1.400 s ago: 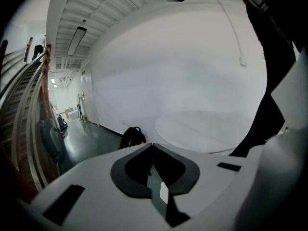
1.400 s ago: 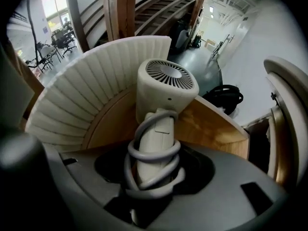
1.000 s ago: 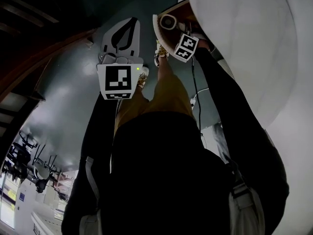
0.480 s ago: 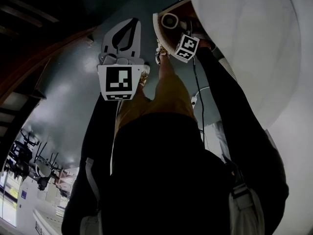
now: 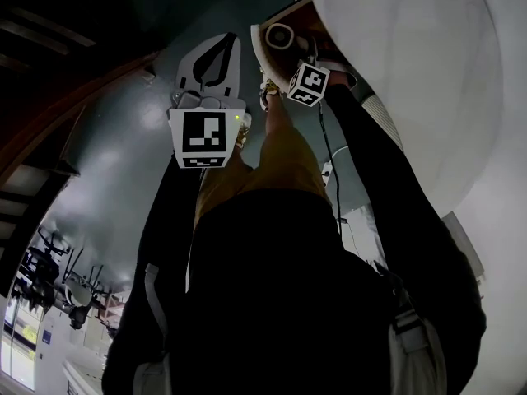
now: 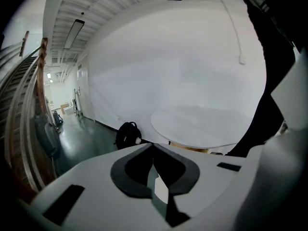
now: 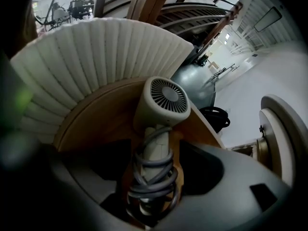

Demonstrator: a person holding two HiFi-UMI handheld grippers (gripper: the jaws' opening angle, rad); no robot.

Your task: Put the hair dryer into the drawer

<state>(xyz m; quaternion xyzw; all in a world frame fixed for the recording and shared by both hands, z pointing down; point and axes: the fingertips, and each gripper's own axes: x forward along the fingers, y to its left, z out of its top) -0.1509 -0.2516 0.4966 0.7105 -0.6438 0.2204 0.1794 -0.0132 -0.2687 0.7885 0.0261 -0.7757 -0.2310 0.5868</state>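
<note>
Right gripper (image 7: 155,160) sits slightly up-left in head view vs a second ago; fingers (image 7: 216,177) just opening, now spread clear of the white hair dryer with grey cord wound on its handle (image 7: 161,105), lying in the wooden drawer (image 7: 96,121). Left gripper (image 6: 154,150) fingers pressed together, empty. Back straight out along the handle, don't snag cord. Ribbed white drawer wall (image 7: 96,52) crowds upper left; room is toward frame bottom.

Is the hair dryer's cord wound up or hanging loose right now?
Wound up: the right gripper view shows the grey cord coiled in several loops round the handle of the hair dryer.
</note>
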